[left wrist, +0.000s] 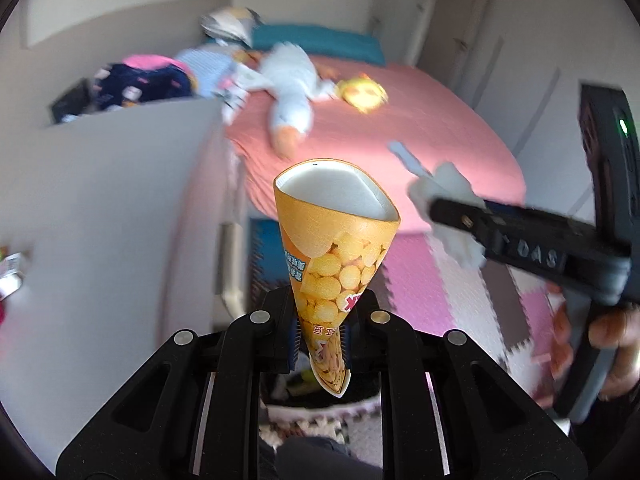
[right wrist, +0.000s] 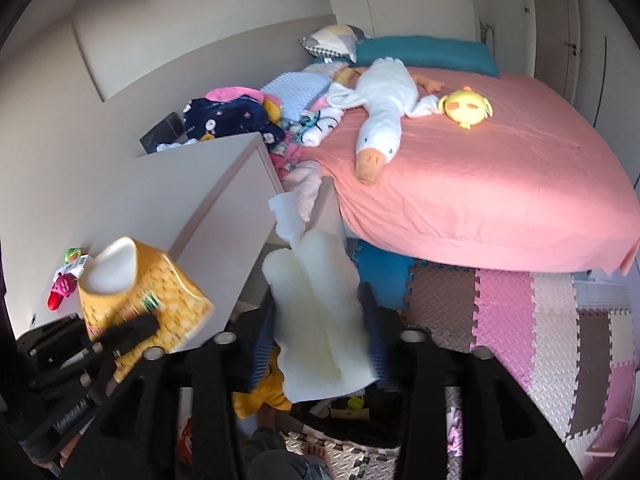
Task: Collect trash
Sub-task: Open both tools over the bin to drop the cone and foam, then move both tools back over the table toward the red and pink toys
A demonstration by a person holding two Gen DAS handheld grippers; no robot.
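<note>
My left gripper (left wrist: pixel 320 340) is shut on an orange cone-shaped snack wrapper (left wrist: pixel 336 248), open end pointing away, held in the air. The wrapper also shows in the right wrist view (right wrist: pixel 140 292), low at the left, with the left gripper (right wrist: pixel 132 332) on it. My right gripper (right wrist: pixel 320 344) is shut on a crumpled white tissue (right wrist: pixel 316 304). In the left wrist view the right gripper (left wrist: pixel 448 216) comes in from the right with the tissue (left wrist: pixel 444 192) in it.
A bed with a pink sheet (right wrist: pixel 500 168) carries a white goose plush (right wrist: pixel 380 108) and a yellow chick toy (right wrist: pixel 466 106). A white cabinet (right wrist: pixel 192 200) stands left of the bed. Foam mats (right wrist: pixel 540 320) cover the floor. A dark bag or bin (right wrist: pixel 344 412) lies below the grippers.
</note>
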